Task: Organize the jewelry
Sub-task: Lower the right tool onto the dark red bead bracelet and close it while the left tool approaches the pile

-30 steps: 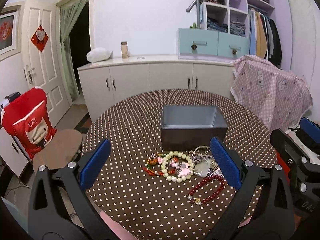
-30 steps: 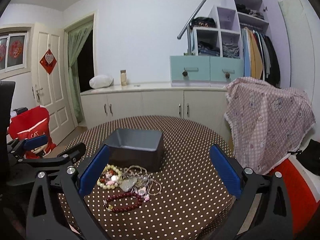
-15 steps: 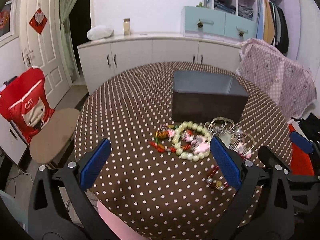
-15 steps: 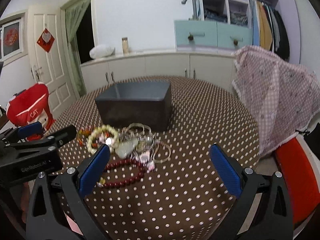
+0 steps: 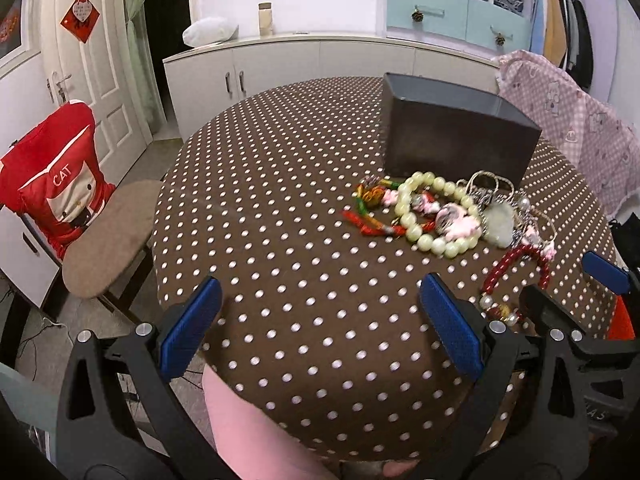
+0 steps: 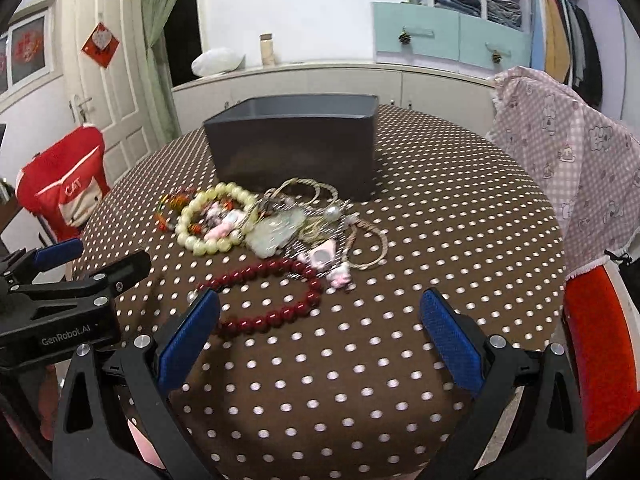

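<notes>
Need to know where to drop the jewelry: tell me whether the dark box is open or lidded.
Open: the dark box shows a bare rim and inner walls, no lid. Its contents cannot be seen.

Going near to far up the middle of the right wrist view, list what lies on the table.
Right gripper → dark red bead bracelet → pale jade pendant in the tangled pile → dark grey box → far edge of the polka-dot table.
</notes>
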`<state>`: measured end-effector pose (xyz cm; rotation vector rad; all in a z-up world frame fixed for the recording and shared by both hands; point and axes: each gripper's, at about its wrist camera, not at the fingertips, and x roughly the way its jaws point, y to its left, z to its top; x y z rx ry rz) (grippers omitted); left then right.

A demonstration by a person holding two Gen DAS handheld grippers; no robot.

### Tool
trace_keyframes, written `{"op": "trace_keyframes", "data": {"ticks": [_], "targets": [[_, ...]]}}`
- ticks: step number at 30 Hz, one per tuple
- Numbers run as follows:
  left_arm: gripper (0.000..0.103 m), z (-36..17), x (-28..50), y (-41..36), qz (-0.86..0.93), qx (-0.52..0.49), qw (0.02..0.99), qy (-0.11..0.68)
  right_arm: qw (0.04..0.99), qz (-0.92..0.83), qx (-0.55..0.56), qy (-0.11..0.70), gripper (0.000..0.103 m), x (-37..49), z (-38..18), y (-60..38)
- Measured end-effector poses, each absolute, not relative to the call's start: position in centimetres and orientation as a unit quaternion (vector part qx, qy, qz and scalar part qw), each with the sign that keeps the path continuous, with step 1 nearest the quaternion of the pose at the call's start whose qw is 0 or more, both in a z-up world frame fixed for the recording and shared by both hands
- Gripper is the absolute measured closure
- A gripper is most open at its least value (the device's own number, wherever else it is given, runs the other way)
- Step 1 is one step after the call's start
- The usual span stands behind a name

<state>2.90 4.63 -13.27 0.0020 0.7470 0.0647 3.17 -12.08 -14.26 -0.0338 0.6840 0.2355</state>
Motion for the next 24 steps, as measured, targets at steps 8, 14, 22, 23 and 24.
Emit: {"op": "trace_keyframes", "data": {"ticks": [8,14,22,23,24], "targets": [[0.006,-13.8,3.0,5.7,0.037,-0.007,0.929,0.368,0.936,0.14,-0.026,0.322,0.007,3.2,-14.3,-11.5],[0.006,-14.0,3.4,5.6,0.041,-0.003,0.929,0.367,0.937,0.169,-0.036,0.305,0.03,3.1,-14.3,-11.7],[0.006,-13.8,4.5,5.1,0.019,-0.011,0.928,0.373,0.939,0.183,-0.049,0.286,0.085,2.4,-14.3,-12.9],[0.006,-13.7,4.7,5.0,0.011,-0.014,0.928,0.373,0.94,0.177,-0.046,0.287,0.093,2.5,-14.3,-13.3],[0.006,-13.7,4.8,4.8,0.004,-0.017,0.927,0.373,0.941,0.173,-0.045,0.288,0.096,2.6,-14.4,-13.5]]}}
